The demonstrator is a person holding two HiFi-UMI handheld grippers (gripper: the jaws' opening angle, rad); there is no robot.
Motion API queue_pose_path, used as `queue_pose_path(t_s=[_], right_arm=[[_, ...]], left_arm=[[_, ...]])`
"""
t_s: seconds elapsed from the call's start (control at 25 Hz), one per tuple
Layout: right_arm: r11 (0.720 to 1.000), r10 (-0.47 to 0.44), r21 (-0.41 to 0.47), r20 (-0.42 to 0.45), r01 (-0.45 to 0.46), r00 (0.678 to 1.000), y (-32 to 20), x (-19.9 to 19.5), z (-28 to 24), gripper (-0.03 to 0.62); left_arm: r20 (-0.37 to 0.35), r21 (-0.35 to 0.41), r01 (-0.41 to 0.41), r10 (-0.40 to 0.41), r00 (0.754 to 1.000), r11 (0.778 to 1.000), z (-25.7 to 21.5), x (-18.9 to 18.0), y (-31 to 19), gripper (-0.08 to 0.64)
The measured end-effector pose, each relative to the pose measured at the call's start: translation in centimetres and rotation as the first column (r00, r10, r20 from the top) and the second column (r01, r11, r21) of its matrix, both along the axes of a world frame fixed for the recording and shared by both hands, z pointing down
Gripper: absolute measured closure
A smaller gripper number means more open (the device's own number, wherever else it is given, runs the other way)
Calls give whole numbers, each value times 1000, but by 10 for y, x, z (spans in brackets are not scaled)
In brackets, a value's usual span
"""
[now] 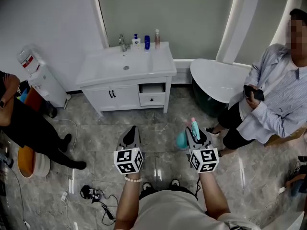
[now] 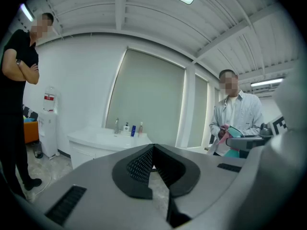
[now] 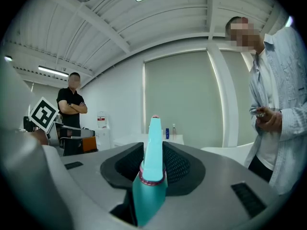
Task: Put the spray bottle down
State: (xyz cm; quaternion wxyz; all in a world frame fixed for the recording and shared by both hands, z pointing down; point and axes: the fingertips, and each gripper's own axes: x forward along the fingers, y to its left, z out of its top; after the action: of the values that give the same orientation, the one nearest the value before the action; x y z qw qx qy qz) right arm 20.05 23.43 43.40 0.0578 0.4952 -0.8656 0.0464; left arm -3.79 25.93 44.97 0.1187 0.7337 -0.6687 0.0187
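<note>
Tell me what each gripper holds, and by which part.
The right gripper clamps the teal spray bottle at its spray head, by the pink collar; the left gripper is shut and empty.

Straight ahead, against the far wall: vanity (image 1: pixel 125 75), with faucet (image 1: pixel 123 43) and bottles (image 1: pixel 146 42) along its back edge. Left of it, water dispenser (image 1: pixel 42 78); right of it, bathtub (image 1: pixel 216 78). Nearer, standing person (image 1: pixel 24 123) at left, seated person (image 1: pixel 276 104) at right (just beside the tub). Closest, left gripper (image 1: pixel 130 137) beside right gripper (image 1: pixel 195 137), spray bottle (image 1: pixel 182 140) between the latter's jaws. Cables (image 1: pixel 93 194) on floor (image 1: pixel 158 128), lower left.
</note>
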Motion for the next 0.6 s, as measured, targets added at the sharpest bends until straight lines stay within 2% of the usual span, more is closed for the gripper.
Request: queue_pose_path(t_s=[0.32, 0.6], right_arm=[[999, 7, 37, -12, -6, 1000, 2, -4, -6, 459], [1000, 10, 0, 8, -10, 1000, -5, -11, 1, 457]], left_arm=[[-1, -1, 4, -4, 1000, 1000, 2, -1, 1, 560], [0, -6, -2, 2, 1000, 1000, 4, -9, -3, 560]])
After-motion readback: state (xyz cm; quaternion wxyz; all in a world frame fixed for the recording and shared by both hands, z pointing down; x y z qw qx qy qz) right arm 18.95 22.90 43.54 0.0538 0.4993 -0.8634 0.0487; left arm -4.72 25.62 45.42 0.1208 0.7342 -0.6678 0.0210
